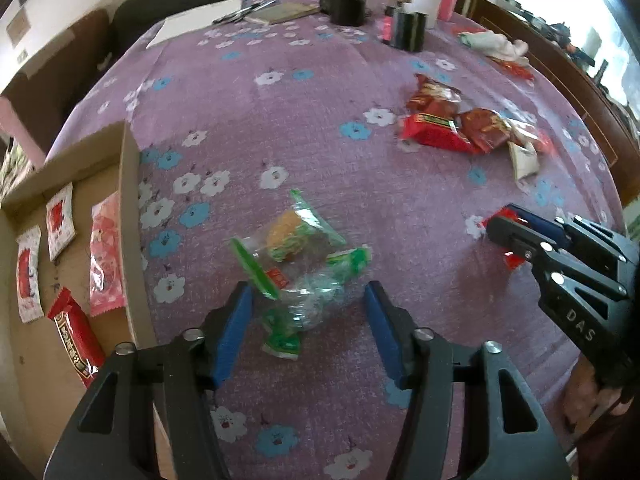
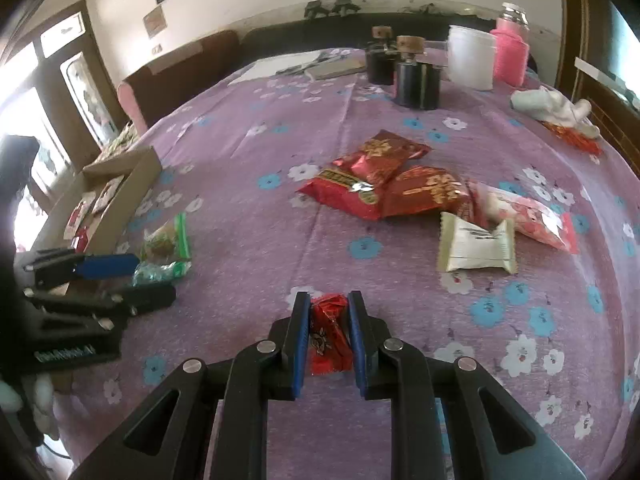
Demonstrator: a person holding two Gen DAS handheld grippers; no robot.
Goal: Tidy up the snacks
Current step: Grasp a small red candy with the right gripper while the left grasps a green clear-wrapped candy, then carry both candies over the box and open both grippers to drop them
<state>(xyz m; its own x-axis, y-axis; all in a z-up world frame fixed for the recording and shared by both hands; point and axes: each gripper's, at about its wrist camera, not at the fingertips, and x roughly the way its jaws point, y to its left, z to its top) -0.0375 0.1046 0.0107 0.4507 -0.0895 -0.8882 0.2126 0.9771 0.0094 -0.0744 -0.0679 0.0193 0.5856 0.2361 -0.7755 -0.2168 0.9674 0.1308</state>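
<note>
Where the left tongs [image 1: 308, 312] hang over the worktop [image 1: 320, 140], their blue pads stand wide apart and grip nothing.

Item 1, green packets [image 1: 304, 272]: clear wrappers with green edges, lying on the cloth between and just ahead of the open left pads. Whether a pad touches the wrap cannot be told. Their long axis runs forward and slightly to the left, roughly along the fingers, so the pads would close across the narrow way. Judgement: the left tongs are the nearer and need only sink and close.

Item 2, box [image 1: 130, 216]: cardboard, open-topped, left of the left tongs, its near wall just beside the left finger. Inside lie two white-and-red sachets, a pink packet and a red bar. Judgement: this is the likely destination, a short swing to the left.

Item 3, right tongs [image 2: 329, 312]: closed down to a narrow gap, clamped on a red candy [image 2: 330, 336] whose length runs along the fingers. They sit to the right of the left tongs, apart.

Item 4, pile [image 2: 400, 184]: red packets, a white one and a pink one, ahead and right of the right tongs, well apart from the box.
</note>
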